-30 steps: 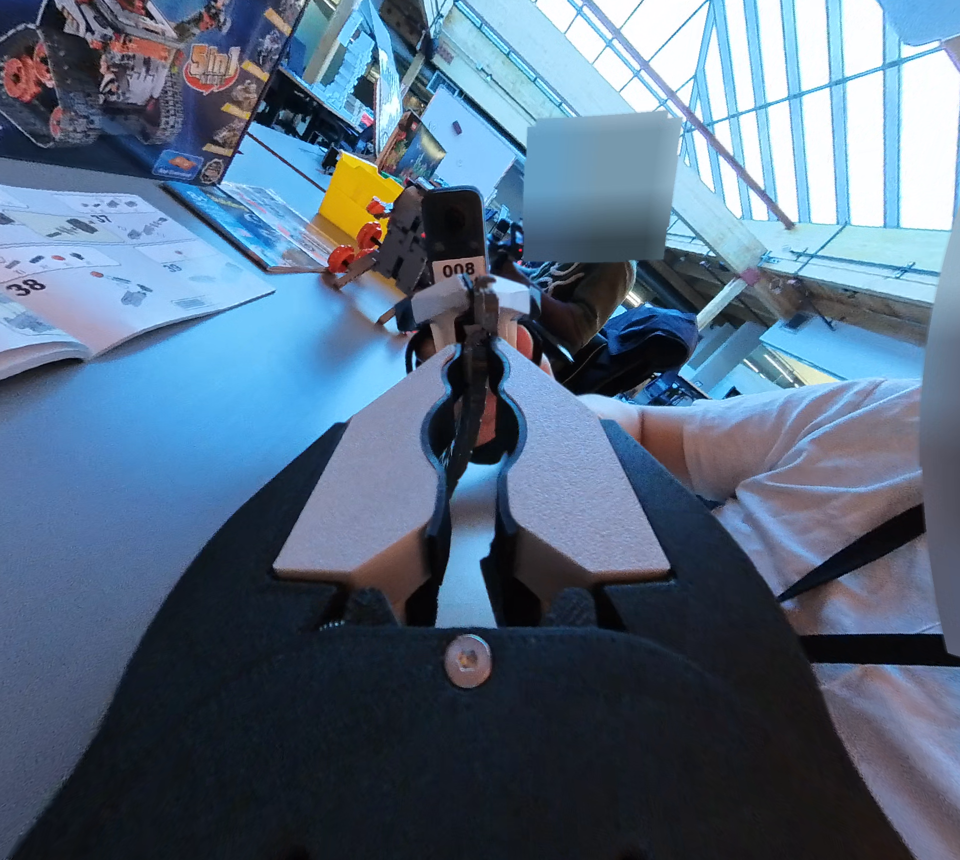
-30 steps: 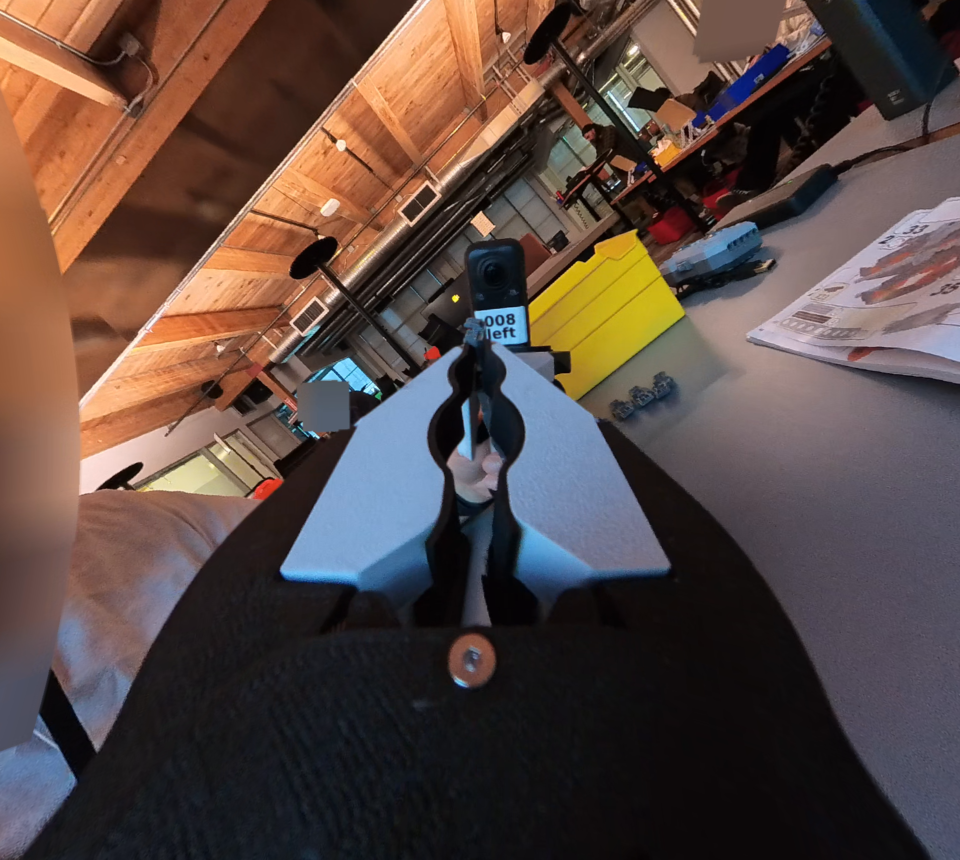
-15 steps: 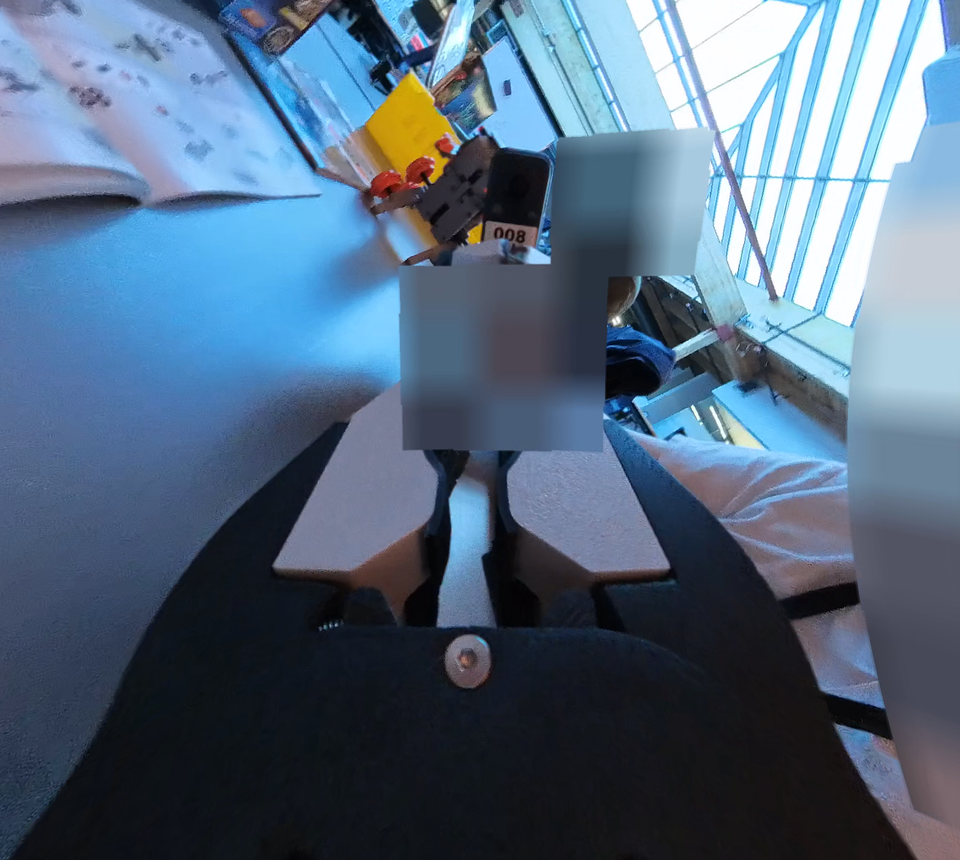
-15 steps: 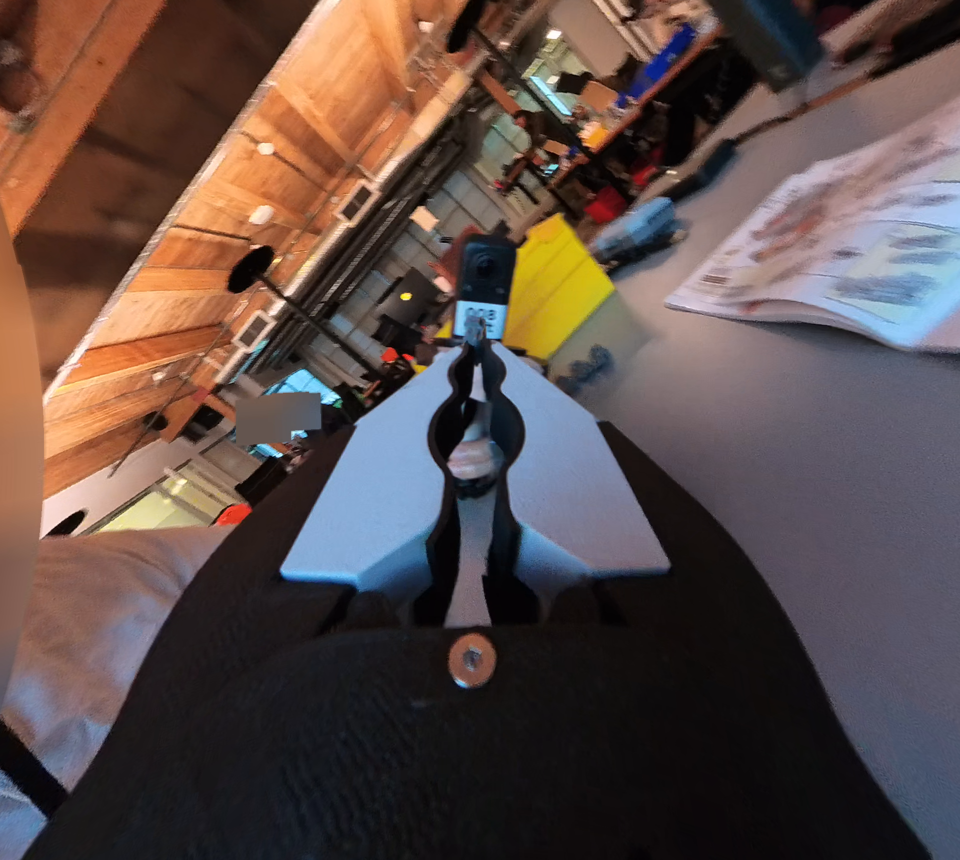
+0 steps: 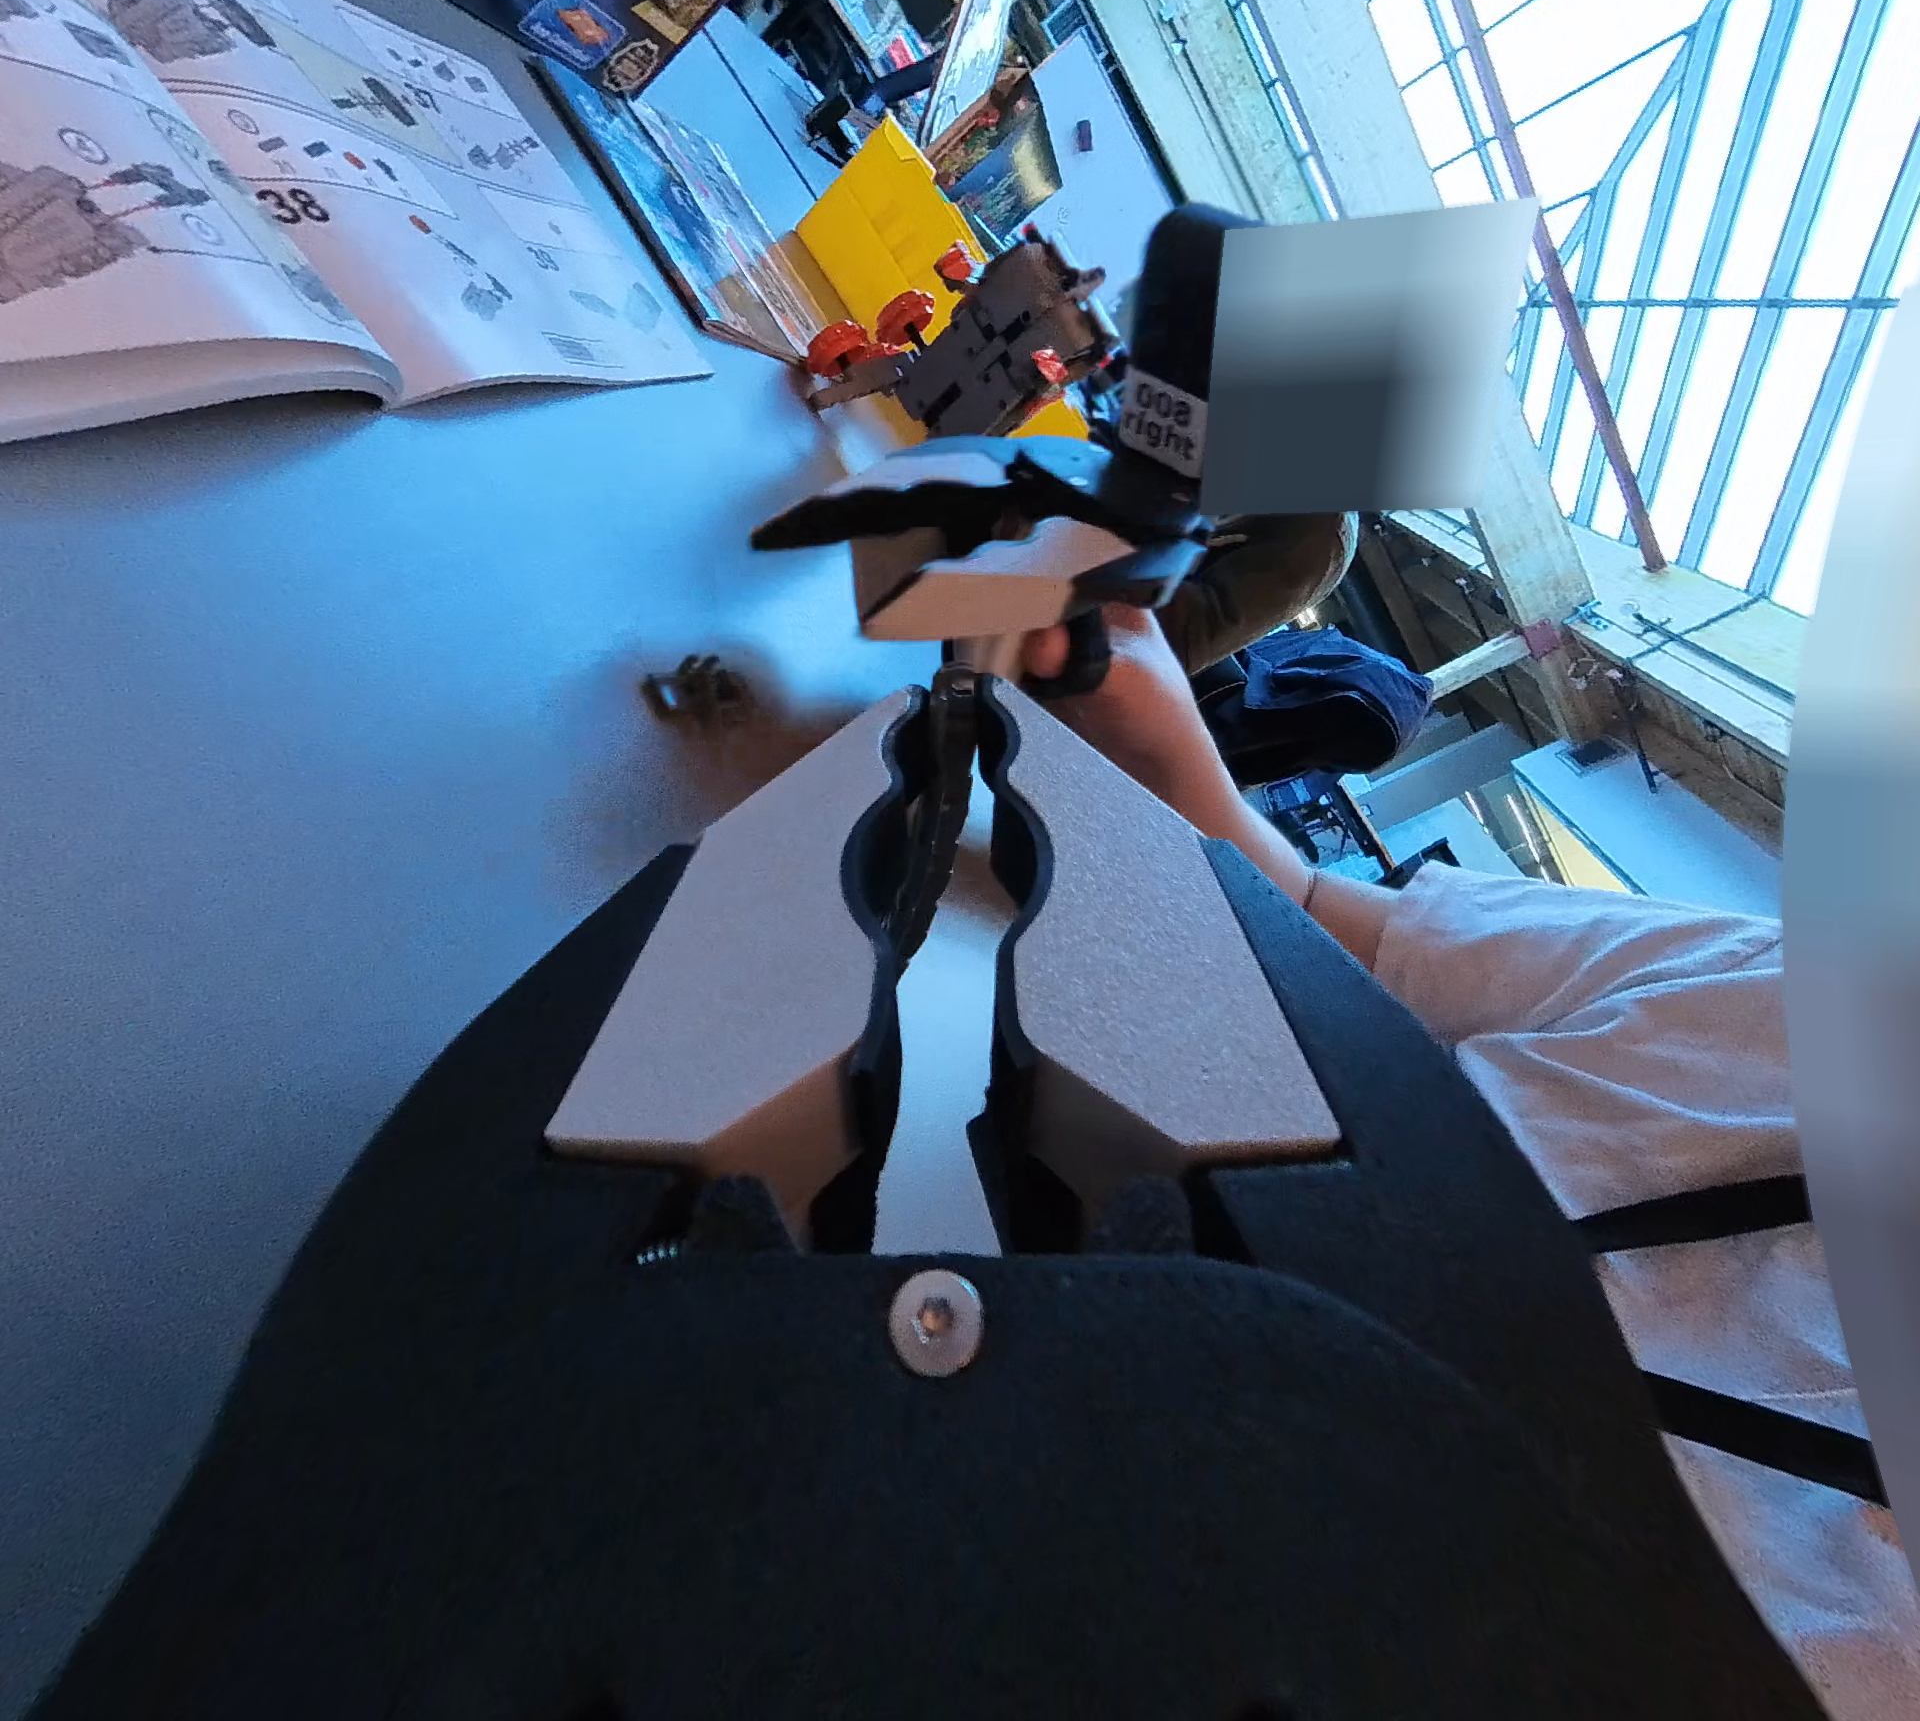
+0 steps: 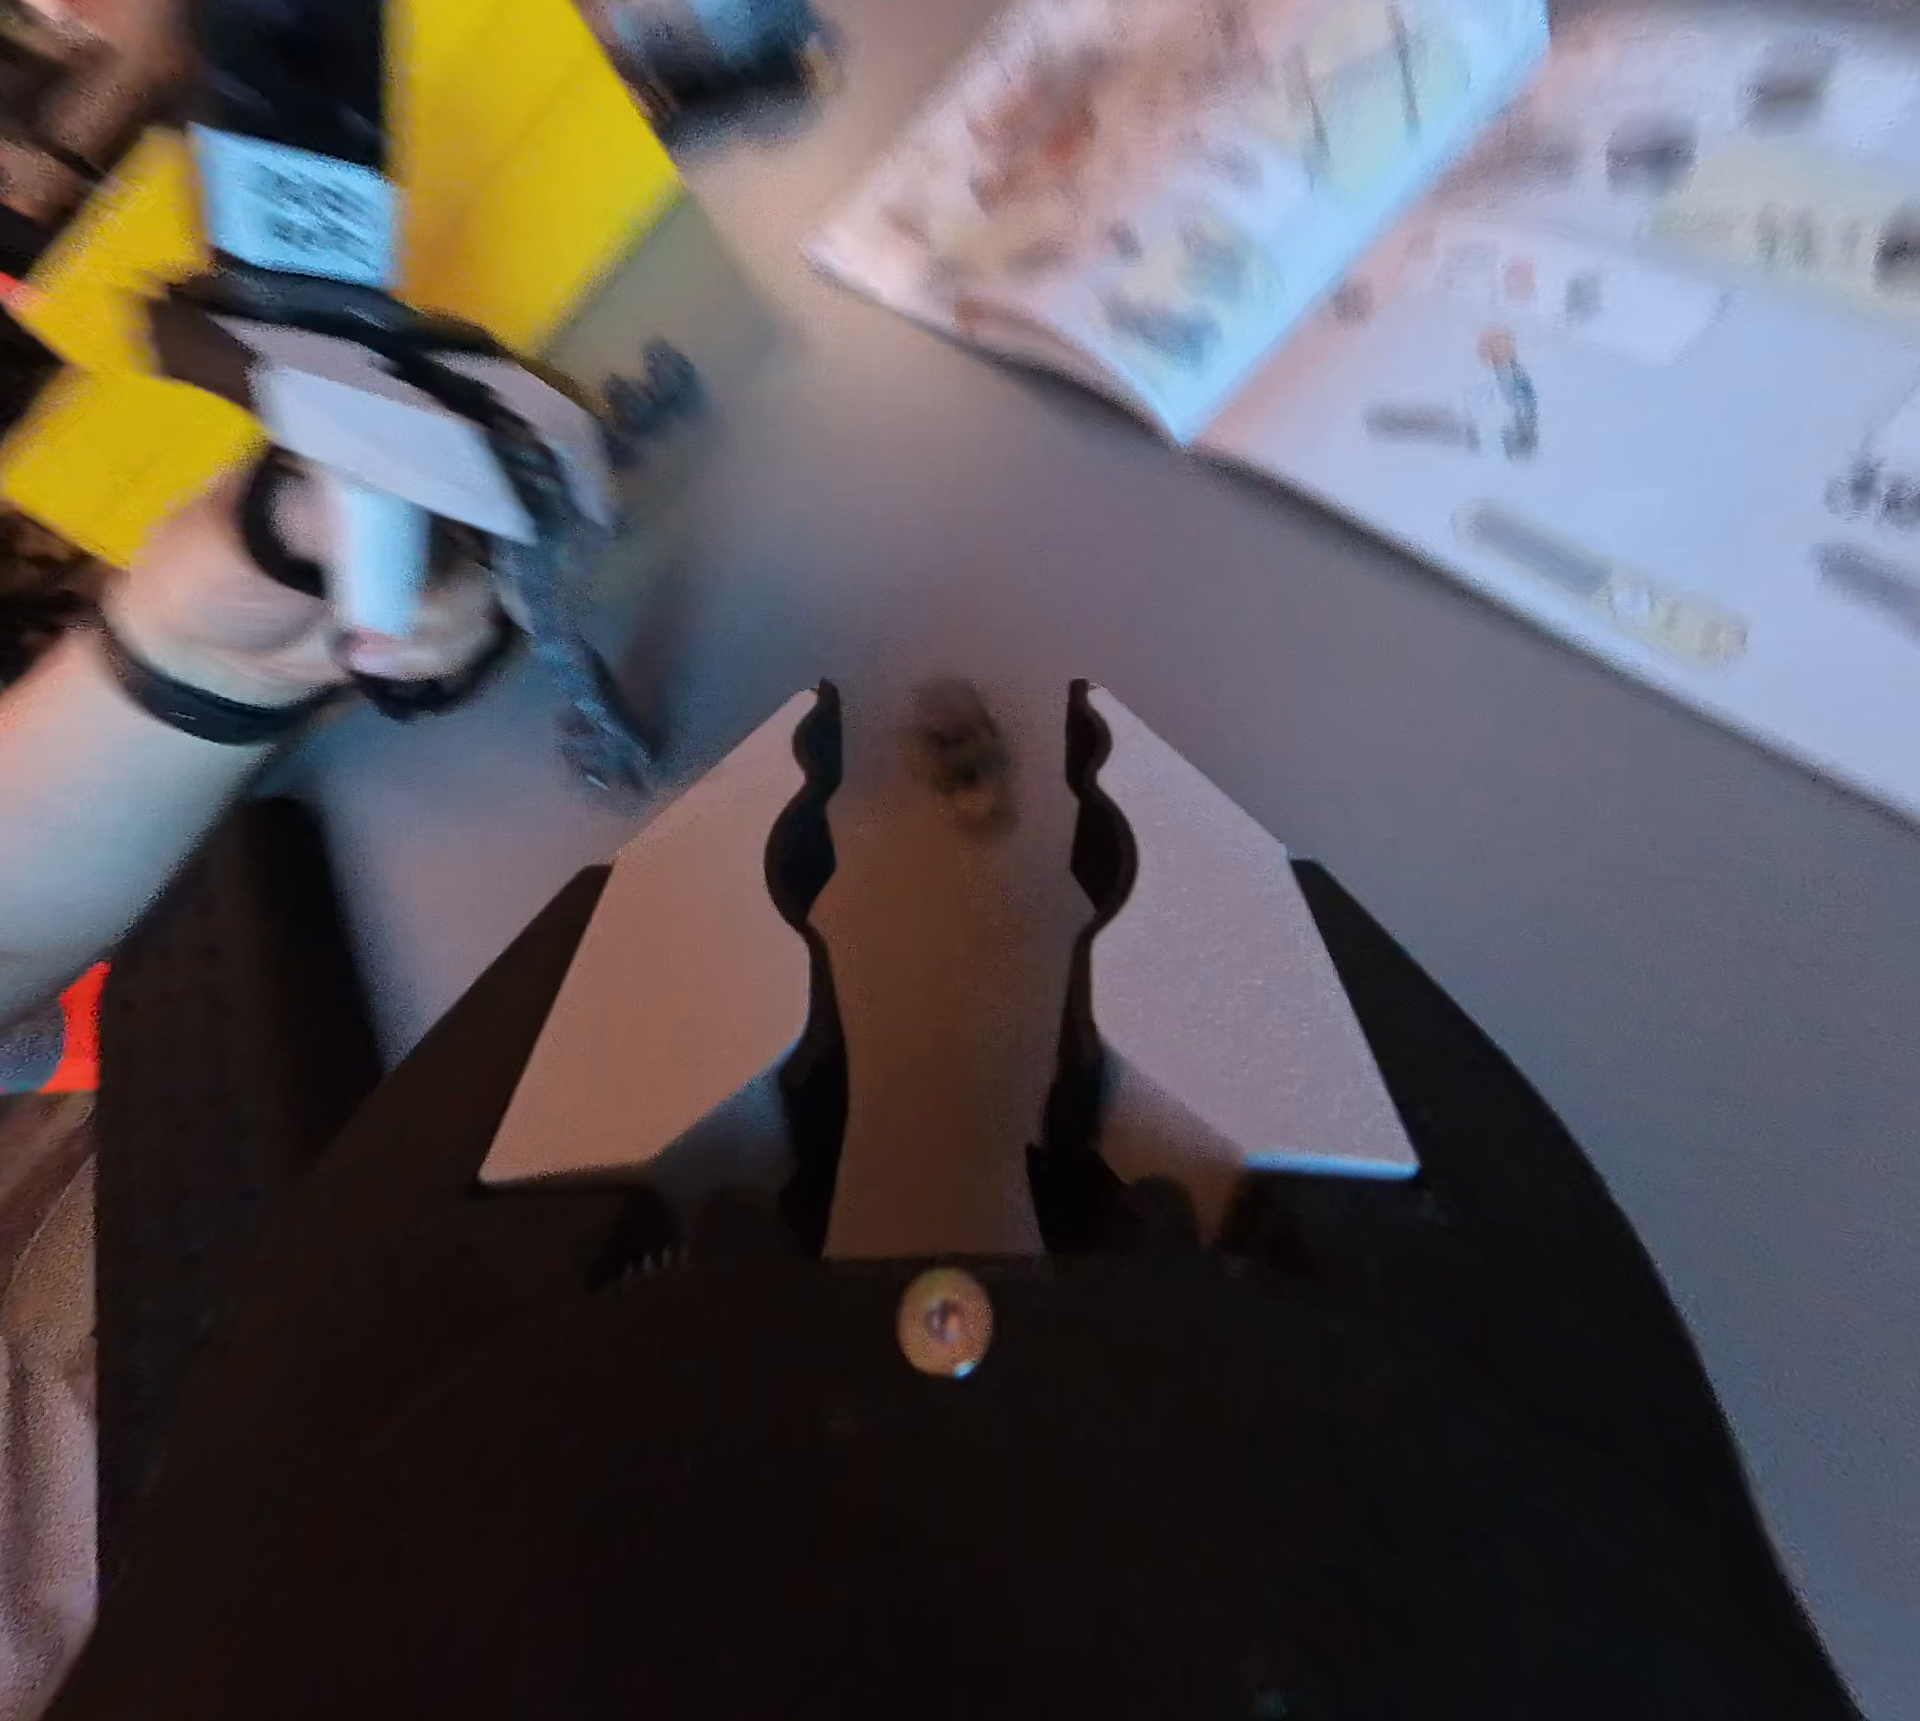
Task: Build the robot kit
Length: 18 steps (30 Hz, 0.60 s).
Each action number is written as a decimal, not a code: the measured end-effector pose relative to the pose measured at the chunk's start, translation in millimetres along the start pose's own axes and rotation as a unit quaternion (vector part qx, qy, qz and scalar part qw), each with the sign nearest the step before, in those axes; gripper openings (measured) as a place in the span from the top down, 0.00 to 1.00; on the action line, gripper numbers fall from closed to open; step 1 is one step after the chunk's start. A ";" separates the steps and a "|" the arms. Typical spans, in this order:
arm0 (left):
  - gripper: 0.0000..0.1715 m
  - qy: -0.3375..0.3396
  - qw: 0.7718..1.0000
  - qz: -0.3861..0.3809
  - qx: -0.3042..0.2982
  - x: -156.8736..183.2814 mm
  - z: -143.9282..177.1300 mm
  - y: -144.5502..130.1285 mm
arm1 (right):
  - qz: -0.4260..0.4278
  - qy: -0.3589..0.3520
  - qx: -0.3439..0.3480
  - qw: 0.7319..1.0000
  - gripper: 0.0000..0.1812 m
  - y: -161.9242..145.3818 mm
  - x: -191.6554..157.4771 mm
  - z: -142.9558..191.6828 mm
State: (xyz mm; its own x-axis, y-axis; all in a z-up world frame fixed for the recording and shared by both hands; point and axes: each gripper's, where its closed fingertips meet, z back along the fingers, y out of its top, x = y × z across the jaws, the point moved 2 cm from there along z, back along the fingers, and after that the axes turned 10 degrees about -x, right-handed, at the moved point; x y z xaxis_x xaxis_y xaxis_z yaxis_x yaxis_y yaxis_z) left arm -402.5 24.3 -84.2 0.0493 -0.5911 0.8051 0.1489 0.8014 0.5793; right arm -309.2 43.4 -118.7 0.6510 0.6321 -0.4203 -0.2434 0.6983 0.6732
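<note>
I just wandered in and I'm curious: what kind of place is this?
Probably a shared workshop or makerspace. A grey worktable holds an open instruction booklet, a yellow parts bin and a half-built dark model with red wheels. Overhead there is a glass skylight.

Left tongs (image 5: 951, 715) pinch thin dark part (image 5: 928, 840), perhaps brick strip; right tongs (image 5: 831, 528) above grey table (image 5: 312, 684).

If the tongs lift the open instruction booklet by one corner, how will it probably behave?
The instruction booklet looks thin and soft-bound, so it would probably sag, and its pages might fan open. If it is pushed instead, it likely slides easily on the smooth grey table.
</note>
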 end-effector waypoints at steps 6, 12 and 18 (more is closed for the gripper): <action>0.97 -0.028 0.999 -0.034 0.015 15.7 -4.3 2.8 | 0.002 0.235 0.060 0.970 0.80 20.3 -70.5 -0.9; 0.97 -0.073 0.996 -0.043 0.030 30.3 -3.0 6.4 | -0.032 0.338 0.045 0.940 0.99 11.2 -89.6 -7.9; 0.95 -0.069 0.995 -0.069 0.024 35.5 -1.3 5.8 | -0.015 0.328 0.057 0.943 1.00 13.6 -90.6 -4.0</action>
State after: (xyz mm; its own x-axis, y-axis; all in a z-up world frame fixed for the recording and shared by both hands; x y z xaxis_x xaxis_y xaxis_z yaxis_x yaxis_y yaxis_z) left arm -398.6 7.9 -52.4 -0.1048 -0.6804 0.7253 0.0977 0.7187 0.6884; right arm -374.3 -3.0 -73.9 0.0625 0.7097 -0.7017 -0.1291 0.7029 0.6995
